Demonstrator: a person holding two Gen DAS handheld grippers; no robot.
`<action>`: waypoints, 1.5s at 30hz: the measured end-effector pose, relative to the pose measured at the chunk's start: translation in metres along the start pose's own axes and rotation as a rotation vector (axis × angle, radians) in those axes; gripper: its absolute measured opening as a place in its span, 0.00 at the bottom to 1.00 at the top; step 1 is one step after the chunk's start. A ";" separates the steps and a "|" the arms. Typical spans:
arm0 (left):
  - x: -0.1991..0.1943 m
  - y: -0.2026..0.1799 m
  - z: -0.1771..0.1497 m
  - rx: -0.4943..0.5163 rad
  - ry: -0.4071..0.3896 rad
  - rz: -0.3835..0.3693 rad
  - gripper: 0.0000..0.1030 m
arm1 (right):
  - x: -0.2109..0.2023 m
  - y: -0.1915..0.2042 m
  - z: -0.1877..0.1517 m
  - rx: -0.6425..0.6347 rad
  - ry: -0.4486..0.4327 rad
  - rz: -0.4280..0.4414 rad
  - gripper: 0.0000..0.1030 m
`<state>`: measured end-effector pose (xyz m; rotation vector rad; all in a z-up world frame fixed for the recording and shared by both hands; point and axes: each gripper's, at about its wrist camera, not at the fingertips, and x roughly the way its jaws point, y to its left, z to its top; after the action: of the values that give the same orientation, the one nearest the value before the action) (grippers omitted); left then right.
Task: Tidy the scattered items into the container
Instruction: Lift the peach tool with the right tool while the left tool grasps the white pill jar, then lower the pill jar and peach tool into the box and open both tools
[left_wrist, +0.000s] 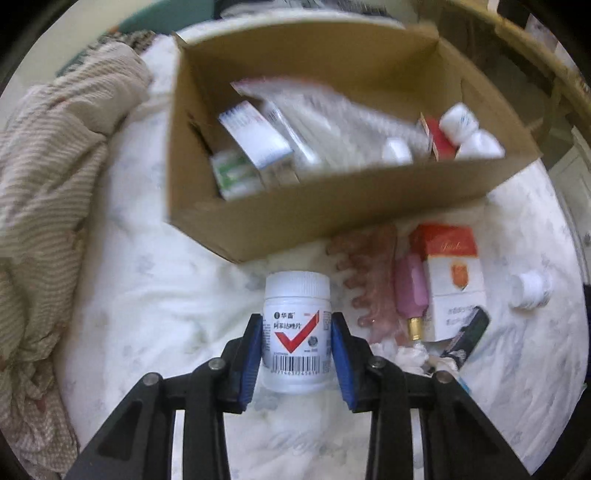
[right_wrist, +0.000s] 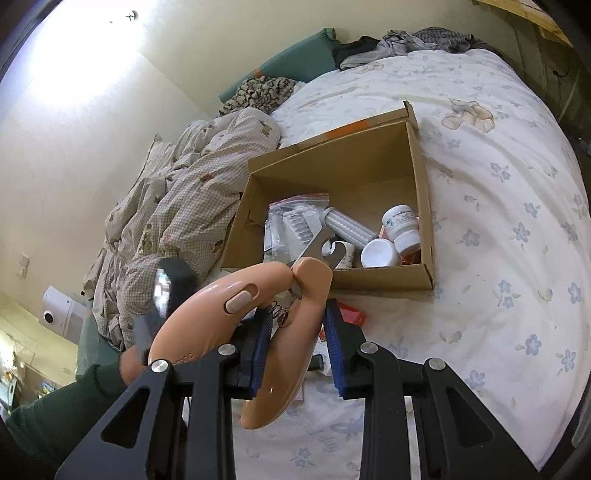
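Note:
A cardboard box (left_wrist: 295, 218) holding medicine boxes, bags and white bottles sits on the bed, seen too in the right wrist view as the box (right_wrist: 424, 206). My left gripper (left_wrist: 296, 321) is shut on a white pill bottle (left_wrist: 296, 332) with a red tick label, just in front of the box's near wall. My right gripper (right_wrist: 297, 321) is shut on one handle of peach-coloured pet nail clippers (right_wrist: 295, 314), whose metal blade points toward the box. Beside the box lie a pink claw clip (left_wrist: 365, 280), a pink tube (left_wrist: 410, 288), an orange-and-white carton (left_wrist: 450, 280) and a small white jar (left_wrist: 532, 288).
A rumpled checked quilt (right_wrist: 177, 206) lies left of the box, appearing as the quilt (left_wrist: 48, 177) in the left wrist view. The floral bed sheet (right_wrist: 498, 221) spreads to the right. A person's sleeve (right_wrist: 66, 406) and the other gripper's blurred dark body (right_wrist: 166, 291) are at lower left. Clothes (right_wrist: 406, 44) are heaped at the bed's far end.

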<state>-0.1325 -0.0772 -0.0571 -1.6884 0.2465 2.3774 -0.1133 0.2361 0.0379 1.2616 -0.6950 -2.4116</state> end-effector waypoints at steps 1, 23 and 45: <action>-0.008 0.002 -0.001 -0.009 -0.017 0.001 0.35 | 0.000 -0.001 0.000 0.001 0.000 -0.002 0.30; -0.108 -0.014 0.005 -0.187 -0.237 -0.011 0.35 | -0.005 -0.007 0.016 -0.013 -0.040 -0.017 0.30; -0.047 -0.019 0.109 -0.317 -0.191 -0.083 0.35 | 0.093 -0.023 0.086 -0.115 -0.010 -0.210 0.30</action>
<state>-0.2115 -0.0343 0.0230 -1.5378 -0.2389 2.5982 -0.2380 0.2317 0.0049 1.3352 -0.4378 -2.5848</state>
